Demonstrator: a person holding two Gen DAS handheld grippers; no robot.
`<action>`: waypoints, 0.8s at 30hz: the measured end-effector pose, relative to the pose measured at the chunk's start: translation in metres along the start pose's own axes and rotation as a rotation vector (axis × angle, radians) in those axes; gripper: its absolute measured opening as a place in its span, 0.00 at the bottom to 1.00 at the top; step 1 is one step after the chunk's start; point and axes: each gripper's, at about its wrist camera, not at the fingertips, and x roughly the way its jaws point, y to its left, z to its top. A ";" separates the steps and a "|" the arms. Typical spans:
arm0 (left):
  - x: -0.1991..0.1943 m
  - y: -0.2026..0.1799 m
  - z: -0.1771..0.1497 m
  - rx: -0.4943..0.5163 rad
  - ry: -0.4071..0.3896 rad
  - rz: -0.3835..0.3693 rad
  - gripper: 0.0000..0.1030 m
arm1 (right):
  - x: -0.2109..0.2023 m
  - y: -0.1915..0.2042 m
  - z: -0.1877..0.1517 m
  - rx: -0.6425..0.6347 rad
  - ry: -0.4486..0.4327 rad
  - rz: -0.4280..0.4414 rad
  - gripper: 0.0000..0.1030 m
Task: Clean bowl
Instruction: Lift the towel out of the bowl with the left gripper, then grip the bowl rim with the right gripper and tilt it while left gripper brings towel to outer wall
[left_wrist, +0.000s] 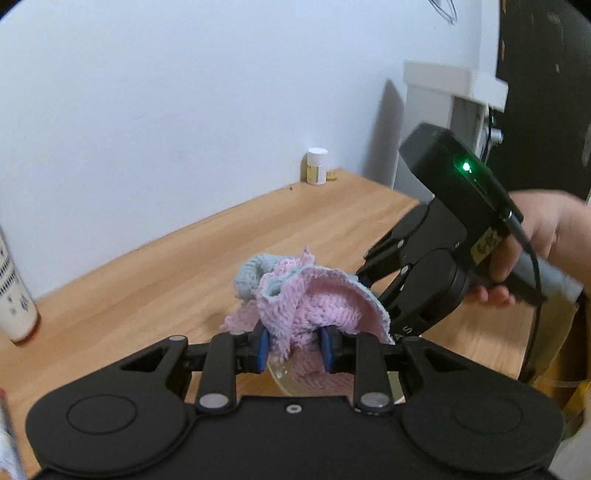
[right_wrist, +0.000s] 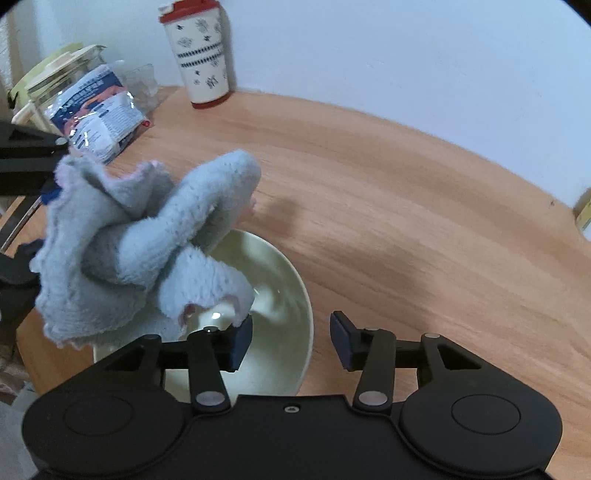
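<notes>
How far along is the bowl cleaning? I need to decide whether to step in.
Done: the left gripper is clamped on the pink-and-blue cloth. In hand: the cloth hangs over the pale bowl, partly inside it; the right gripper stands open astride the rim, not gripping it. Left: whether the bowl is clean can't be judged.

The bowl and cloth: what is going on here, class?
A person is cleaning a bowl on a wooden table. The left hand-held gripper is shut on a pink and blue cloth over the bowl. The right hand-held gripper straddles the bowl's rim, its pads apart from it.
</notes>
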 end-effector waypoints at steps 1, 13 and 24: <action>0.001 0.003 -0.001 -0.015 -0.008 -0.007 0.25 | 0.000 0.000 0.000 0.005 -0.008 0.004 0.49; 0.006 0.034 -0.008 -0.160 -0.086 -0.024 0.22 | 0.007 0.015 -0.003 -0.114 -0.072 0.039 0.31; -0.009 0.049 -0.002 -0.223 -0.129 0.017 0.22 | -0.003 0.035 0.008 -0.189 -0.133 -0.078 0.13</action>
